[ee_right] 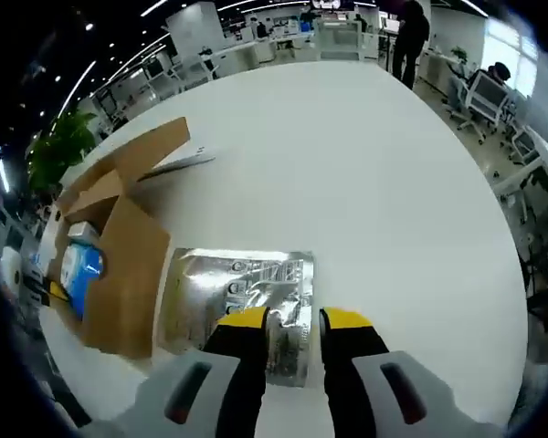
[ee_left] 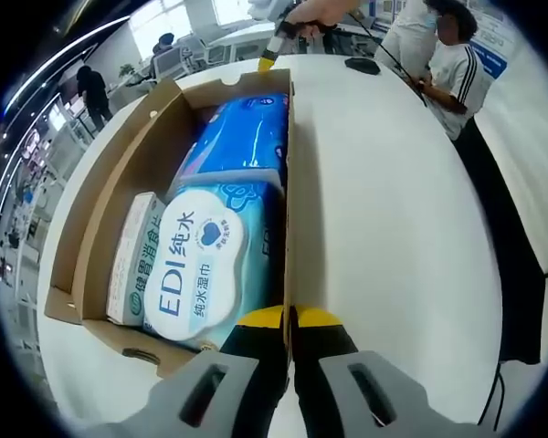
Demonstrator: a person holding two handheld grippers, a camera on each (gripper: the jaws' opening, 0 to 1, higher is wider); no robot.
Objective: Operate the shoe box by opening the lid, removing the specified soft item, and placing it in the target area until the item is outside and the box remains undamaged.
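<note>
An open cardboard shoe box (ee_left: pixel 100 210) lies on a white table (ee_left: pixel 393 228). It holds a white and teal EDI wet-wipe pack (ee_left: pixel 201 265), a blue soft pack (ee_left: pixel 242 132) behind it and a small green-white carton (ee_left: pixel 132 265). My left gripper (ee_left: pixel 290 318) is shut on the near end of the box's right wall. In the right gripper view a silver foil pouch (ee_right: pixel 228 287) lies flat on the table beside the box (ee_right: pixel 123 265). My right gripper (ee_right: pixel 288 319) stands open over the pouch's near edge. The right gripper's yellow tip (ee_left: pixel 270 57) shows beyond the box's far end.
The box's lid flap (ee_right: pixel 137 151) stands open, away from the pouch. A small black object (ee_left: pixel 362 65) lies on the table's far side, where people (ee_left: pixel 452 64) stand. The table's edge (ee_right: pixel 493 237) curves round to the right, with desks and chairs beyond.
</note>
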